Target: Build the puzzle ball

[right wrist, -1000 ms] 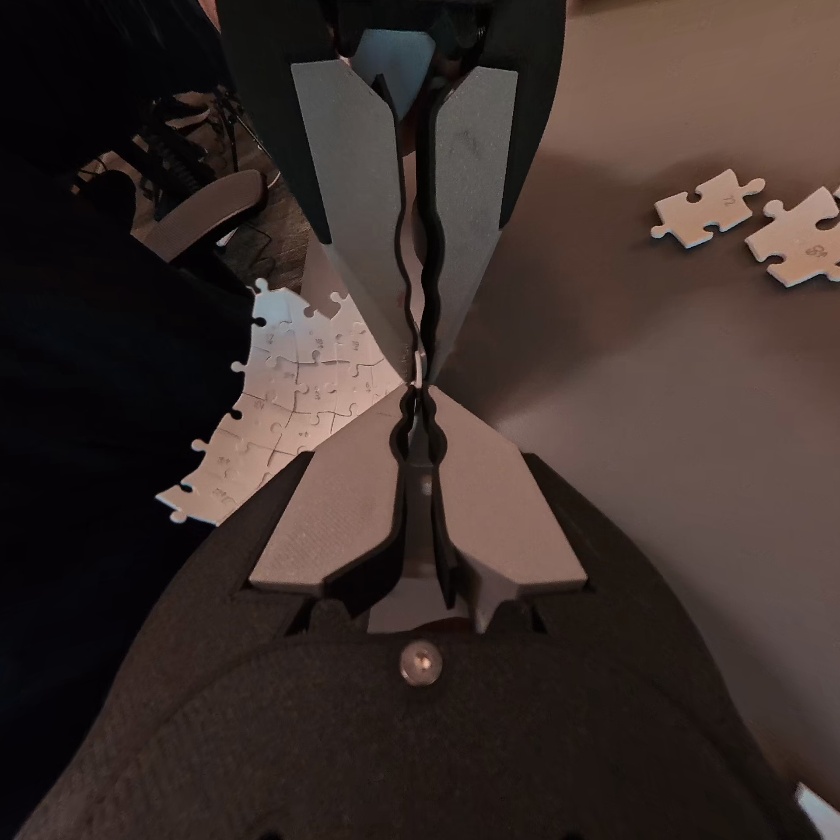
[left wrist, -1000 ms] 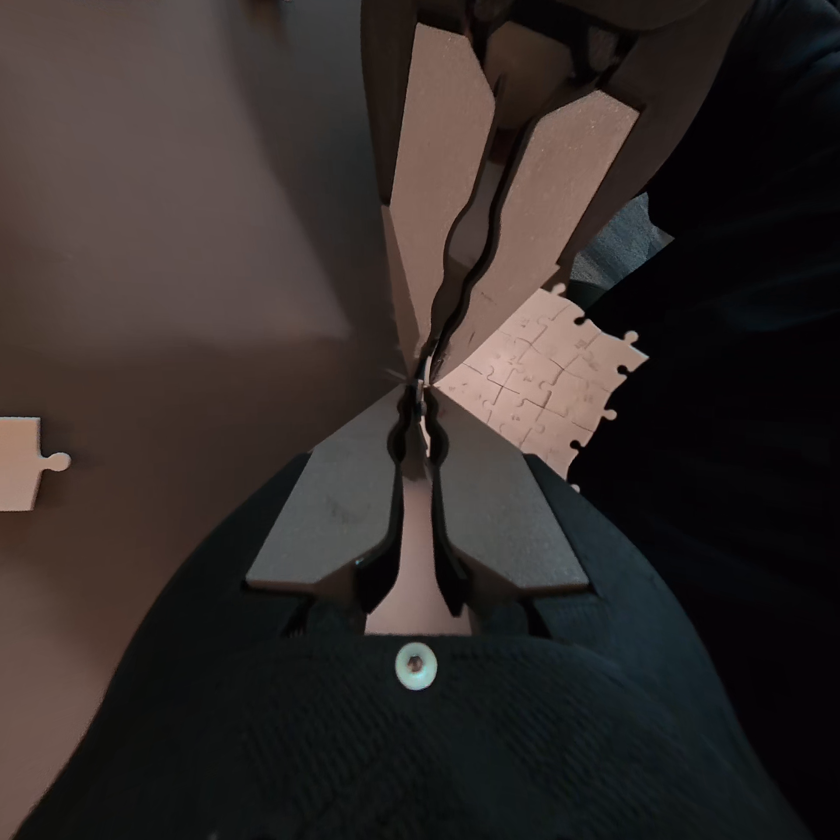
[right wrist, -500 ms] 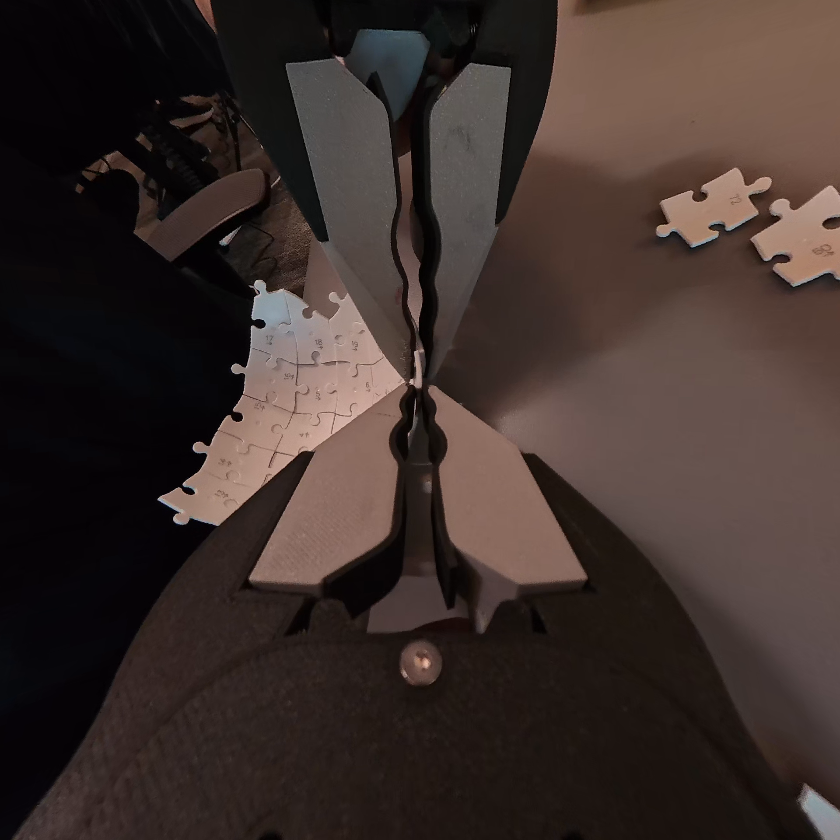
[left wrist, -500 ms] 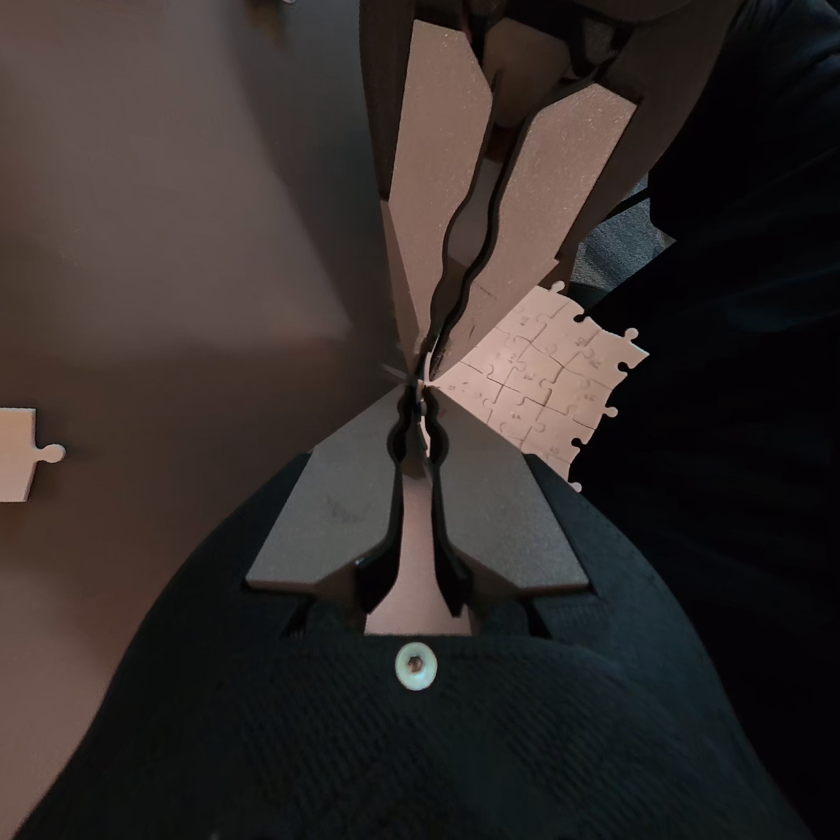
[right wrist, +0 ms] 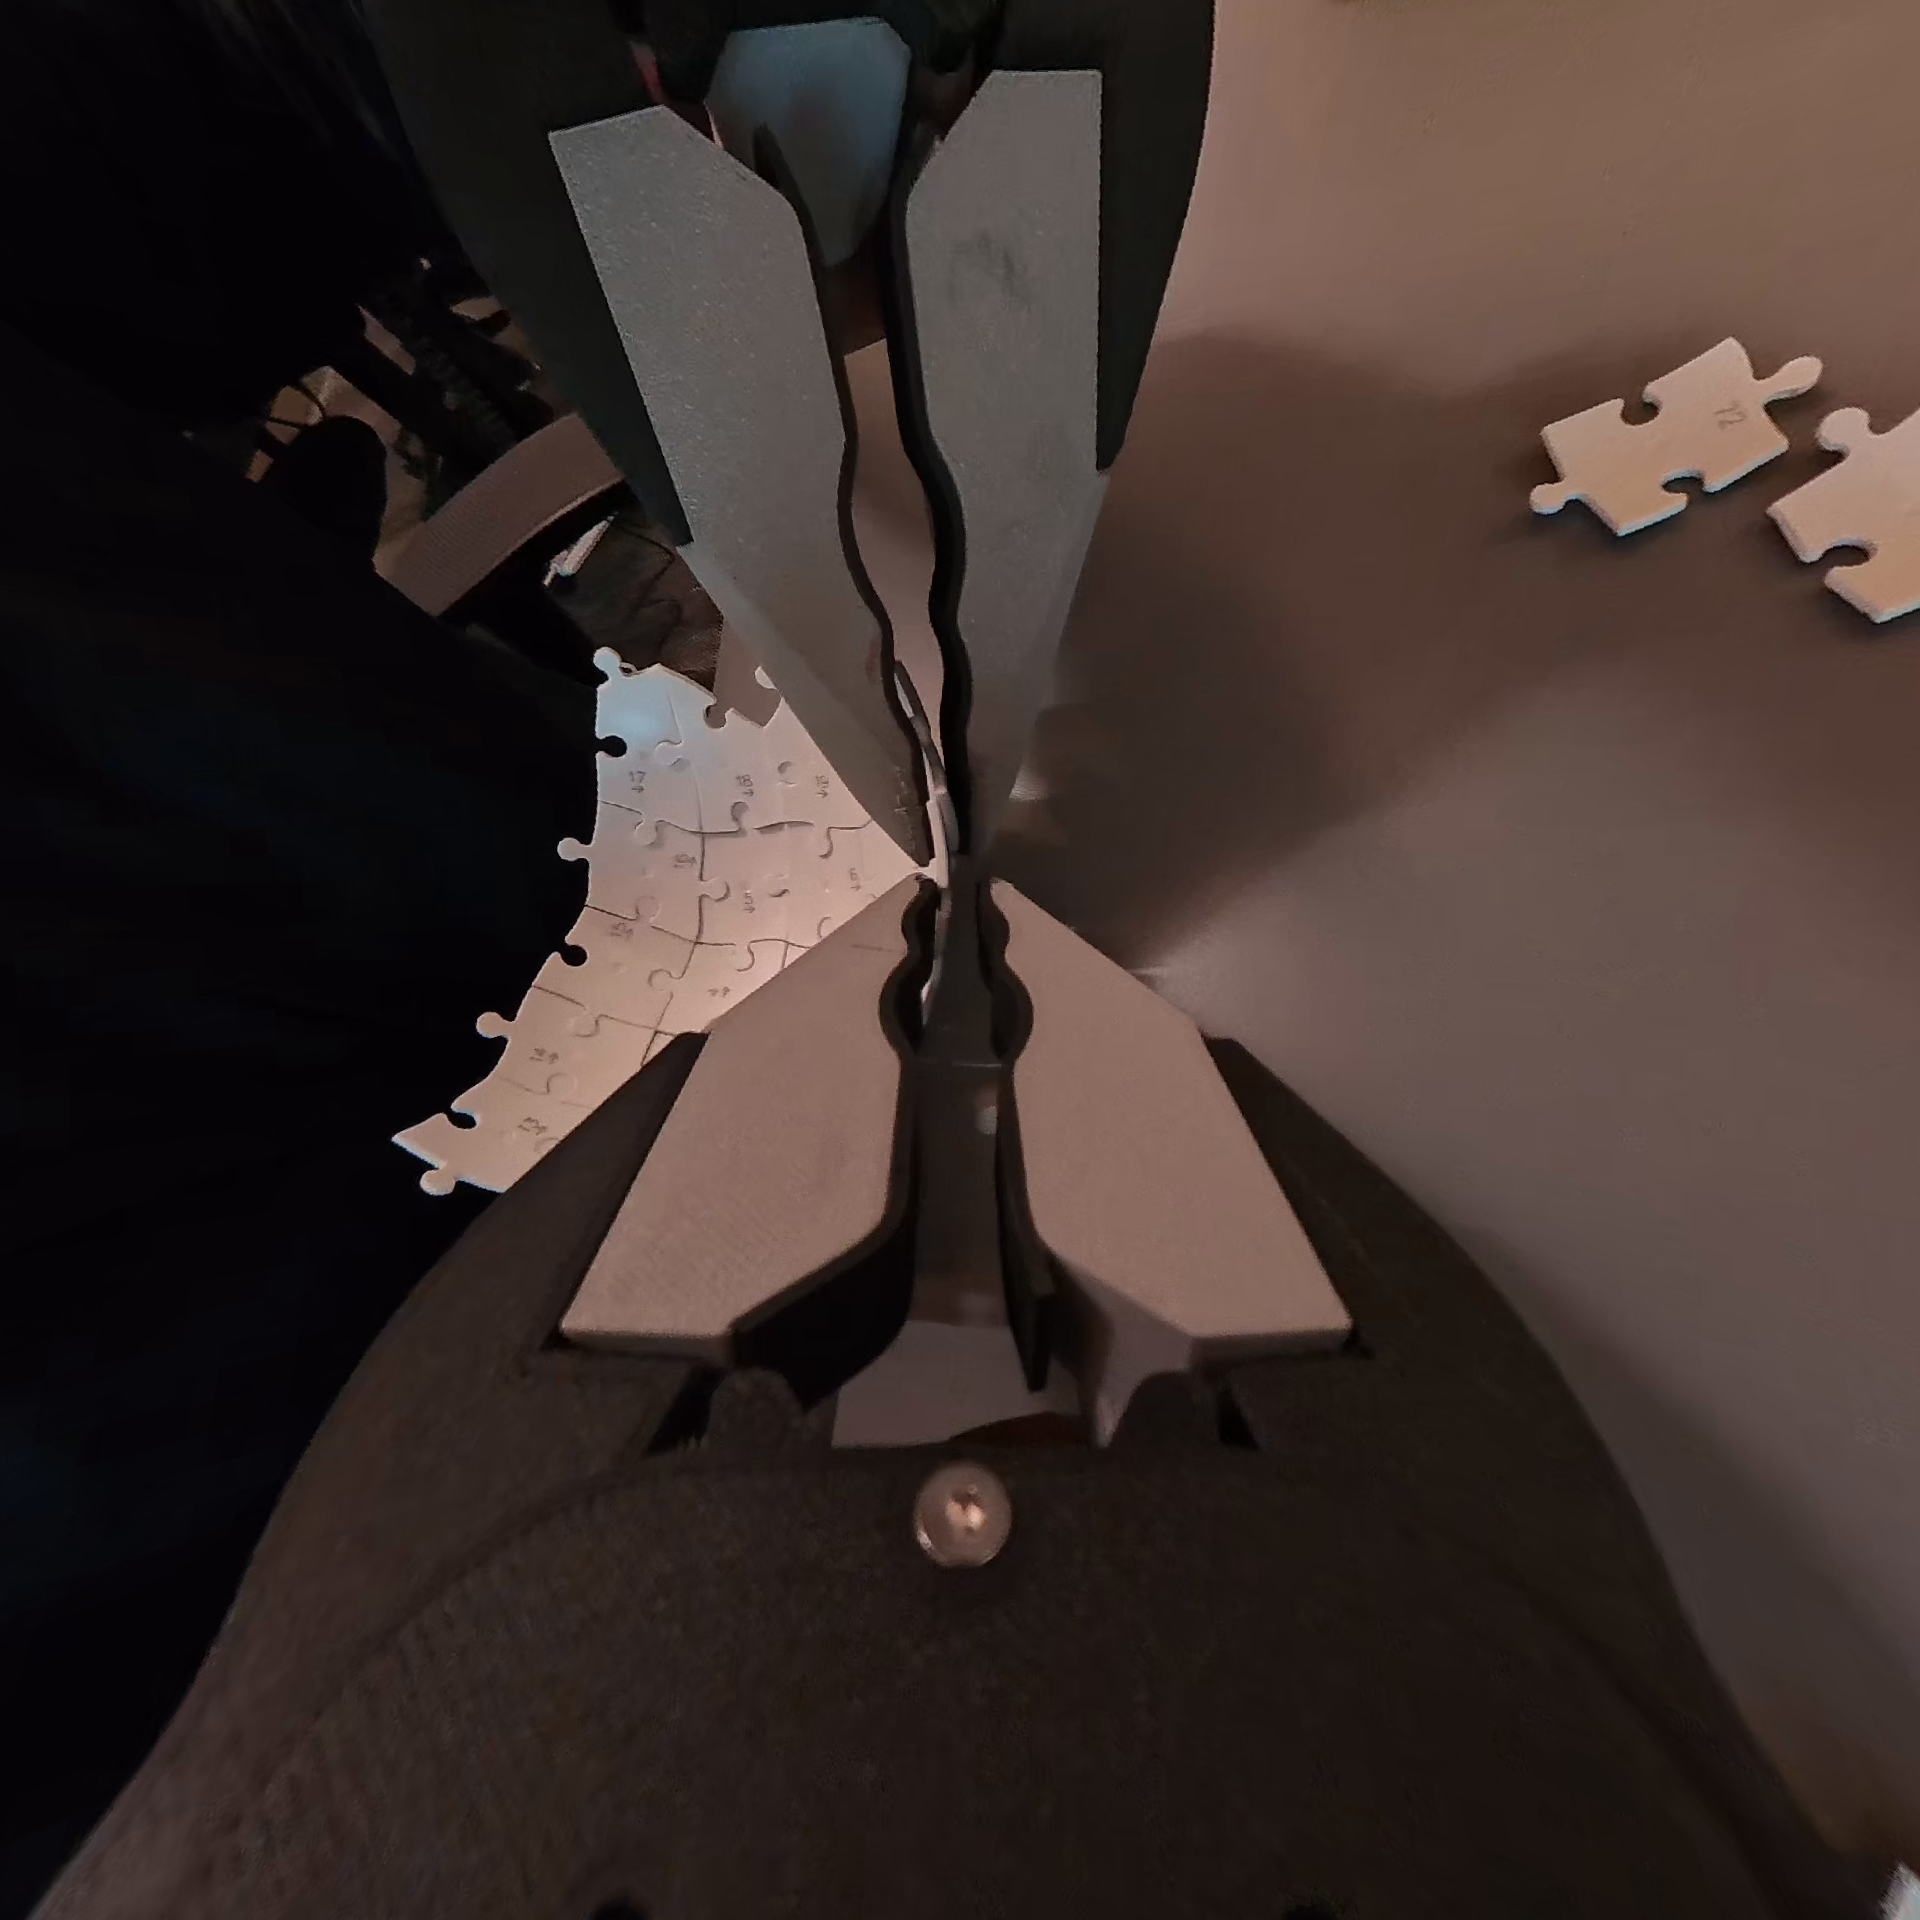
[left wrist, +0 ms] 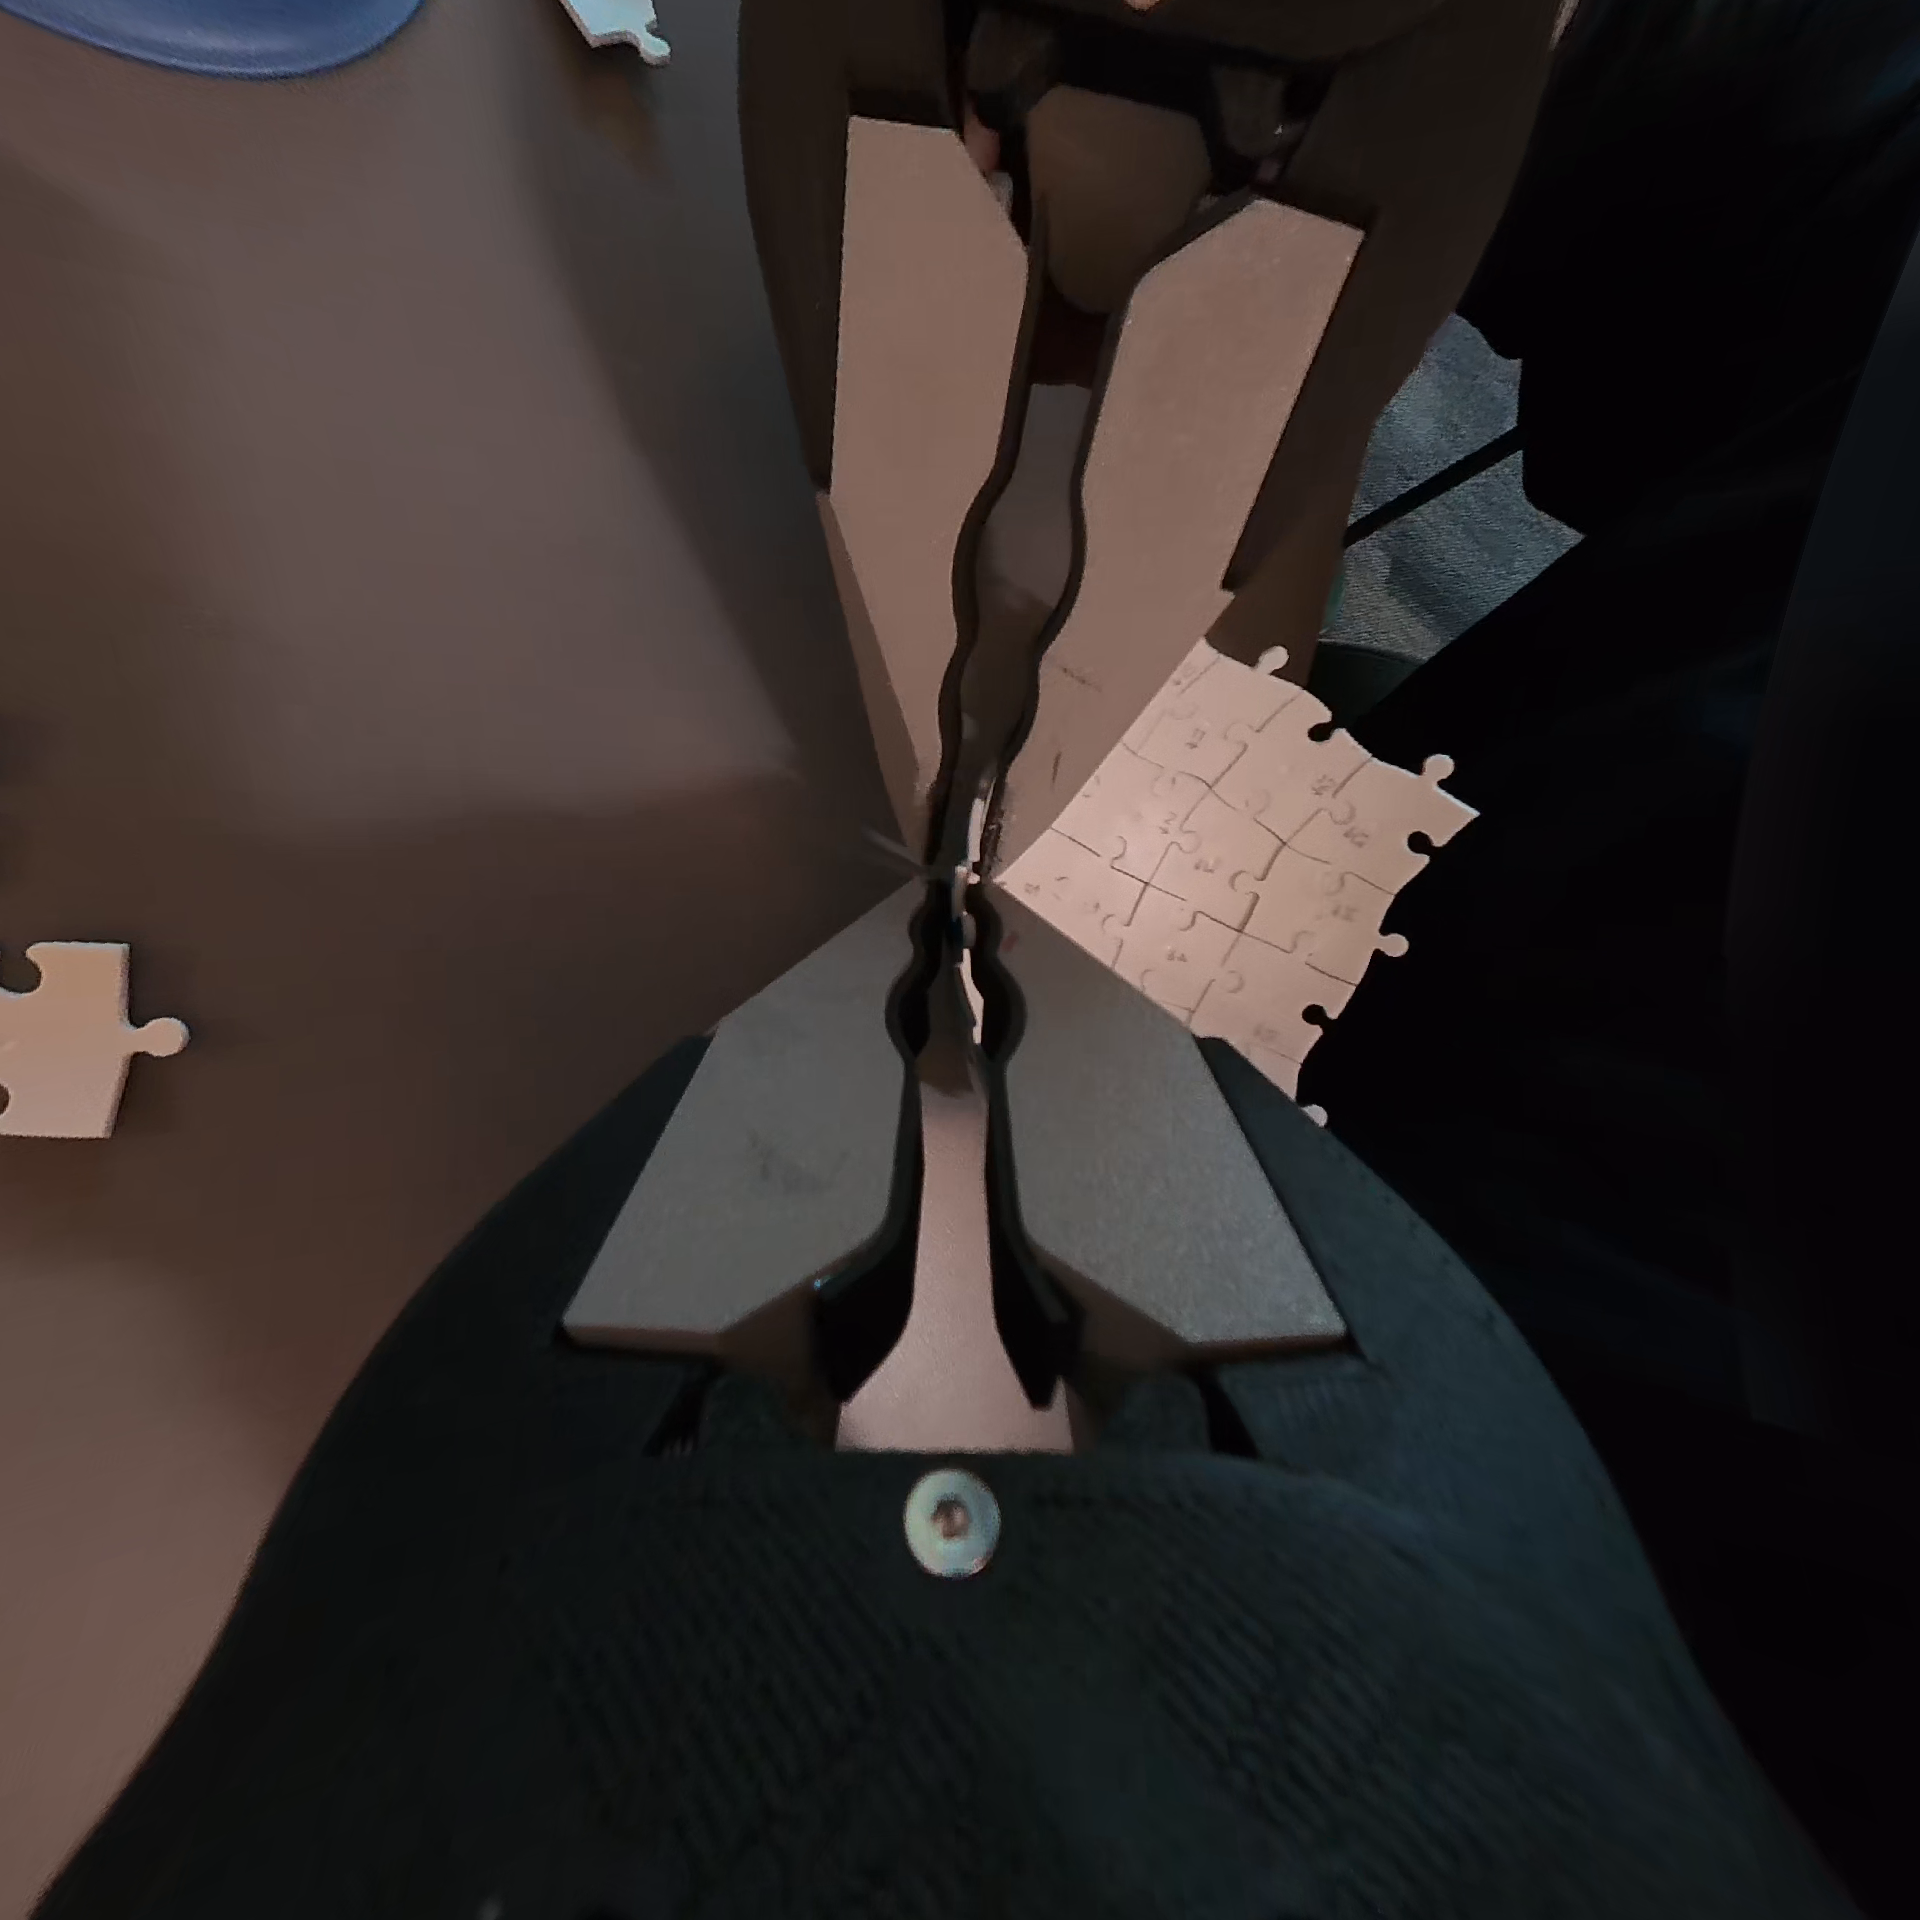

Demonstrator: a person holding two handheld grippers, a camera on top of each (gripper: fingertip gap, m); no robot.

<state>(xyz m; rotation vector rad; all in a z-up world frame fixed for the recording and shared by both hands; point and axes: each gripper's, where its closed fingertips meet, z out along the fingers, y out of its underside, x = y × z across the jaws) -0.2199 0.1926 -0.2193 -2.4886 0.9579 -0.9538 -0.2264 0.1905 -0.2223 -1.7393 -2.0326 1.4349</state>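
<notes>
A white curved section of joined puzzle pieces is held in the air over the table edge; it also shows in the right wrist view. My left gripper and my right gripper meet tip to tip. Both are shut on one edge of this section. In the left wrist view the right gripper comes in from the top. In the right wrist view the left gripper does the same. The exact pinch point is hidden between the fingers.
A loose white piece lies on the brown table to the left, and a blue object is at the far top left. Two loose pieces lie to the right. A person's dark clothing and a chair are beyond the table edge. Left and right tips are no more than a few centimetres apart.
Both grippers stay shut on the puzzle section. They have shifted and tilted slightly together, so the loose pieces and the background sit a little differently in both views.
</notes>
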